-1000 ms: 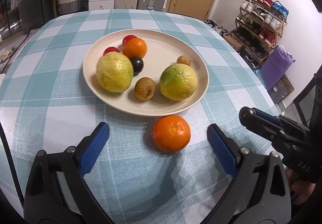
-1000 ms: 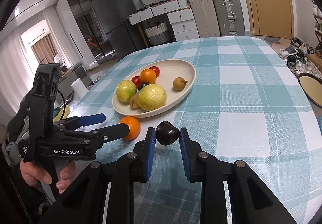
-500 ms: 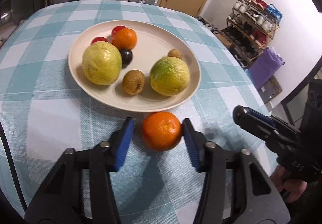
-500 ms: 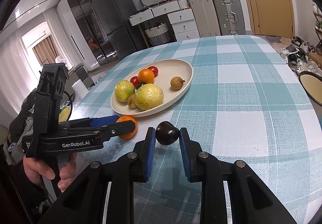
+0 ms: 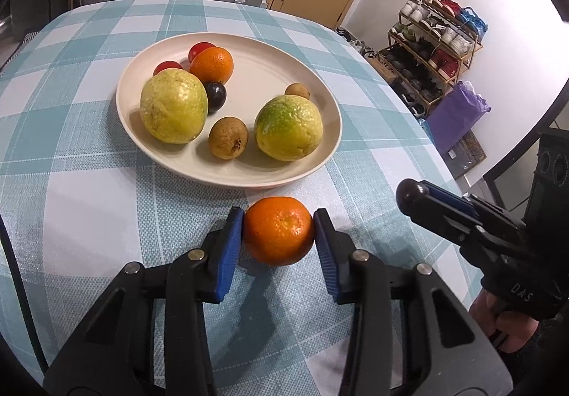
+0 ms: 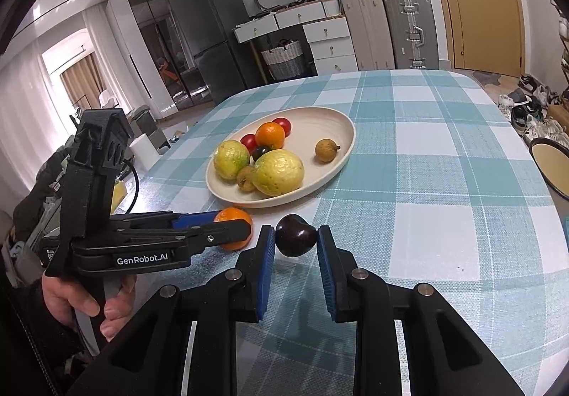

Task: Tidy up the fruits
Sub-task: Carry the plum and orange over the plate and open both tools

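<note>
While our left gripper (image 5: 278, 234) pinches the mandarin (image 5: 278, 230) between its blue pads (image 5: 227, 253), the fruit sits on the checked cloth (image 5: 89, 204) just in front of the plate's (image 5: 249, 58) near rim, its dimpled stem end facing up towards the left camera. It is round, so we can name no long axis.

Our right gripper (image 6: 296, 243) is clamped on a dark plum (image 6: 296, 235), held just above the cloth, near the mandarin and a little to its right; the plum's notch points up.

On the cream oval plate we count seven fruits. Two large yellow-green guavas (image 5: 173, 105) lie side by side towards the near edge, with a small brown longan (image 5: 228, 137) between them. A second longan (image 5: 297, 90) sits apart by the right rim. Behind the left guava rest a dark grape-like fruit (image 5: 215, 96), an orange (image 5: 212, 64) and two red tomatoes (image 5: 200, 49), all bunched together and touching. The plate's long axis runs left to right in the left view.

On the left gripper's body, seen from the right wrist, we read "GenRobot.AI" (image 6: 142, 259). On the right gripper's handle, seen from the left wrist, we read "DAS" (image 5: 521, 291).

Beyond the table stand suitcases (image 6: 410, 28), white drawers (image 6: 329, 40), a woven basket (image 6: 284, 59), a fridge (image 6: 209, 30) and a shoe rack (image 5: 434, 40).
</note>
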`<state>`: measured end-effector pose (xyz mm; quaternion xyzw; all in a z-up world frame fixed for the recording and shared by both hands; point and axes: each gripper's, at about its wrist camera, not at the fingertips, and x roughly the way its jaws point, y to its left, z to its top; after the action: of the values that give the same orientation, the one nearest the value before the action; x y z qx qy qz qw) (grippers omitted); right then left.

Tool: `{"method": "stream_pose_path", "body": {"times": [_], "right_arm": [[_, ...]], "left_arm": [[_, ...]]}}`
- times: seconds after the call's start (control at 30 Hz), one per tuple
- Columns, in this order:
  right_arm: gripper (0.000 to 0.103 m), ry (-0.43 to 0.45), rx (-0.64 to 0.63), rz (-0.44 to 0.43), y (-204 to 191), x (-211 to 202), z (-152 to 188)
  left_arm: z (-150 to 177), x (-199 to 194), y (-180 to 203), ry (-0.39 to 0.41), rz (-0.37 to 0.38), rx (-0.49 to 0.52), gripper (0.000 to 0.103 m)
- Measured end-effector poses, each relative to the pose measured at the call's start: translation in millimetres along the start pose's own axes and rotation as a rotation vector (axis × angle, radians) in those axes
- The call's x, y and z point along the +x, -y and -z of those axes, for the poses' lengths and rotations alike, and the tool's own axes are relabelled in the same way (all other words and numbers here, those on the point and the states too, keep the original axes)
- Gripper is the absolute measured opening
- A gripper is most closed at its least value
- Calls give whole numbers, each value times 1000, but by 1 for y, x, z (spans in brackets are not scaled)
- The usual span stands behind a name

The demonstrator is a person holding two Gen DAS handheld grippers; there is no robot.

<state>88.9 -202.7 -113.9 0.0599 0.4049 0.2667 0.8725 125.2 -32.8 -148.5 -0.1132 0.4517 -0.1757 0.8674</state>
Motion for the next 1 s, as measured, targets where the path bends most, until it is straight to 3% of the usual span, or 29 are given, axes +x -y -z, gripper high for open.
{"method": "stream_pose_path", "body": {"times": [0.6,1.0], "right_arm": [[25,-6,18,-29,-9,11,-18],[25,14,-5,-47,-15,24,-47]], "left_arm": [[2,-30,-8,44,48,-9,37],[-32,-48,-13,79,56,-9,37]]}}
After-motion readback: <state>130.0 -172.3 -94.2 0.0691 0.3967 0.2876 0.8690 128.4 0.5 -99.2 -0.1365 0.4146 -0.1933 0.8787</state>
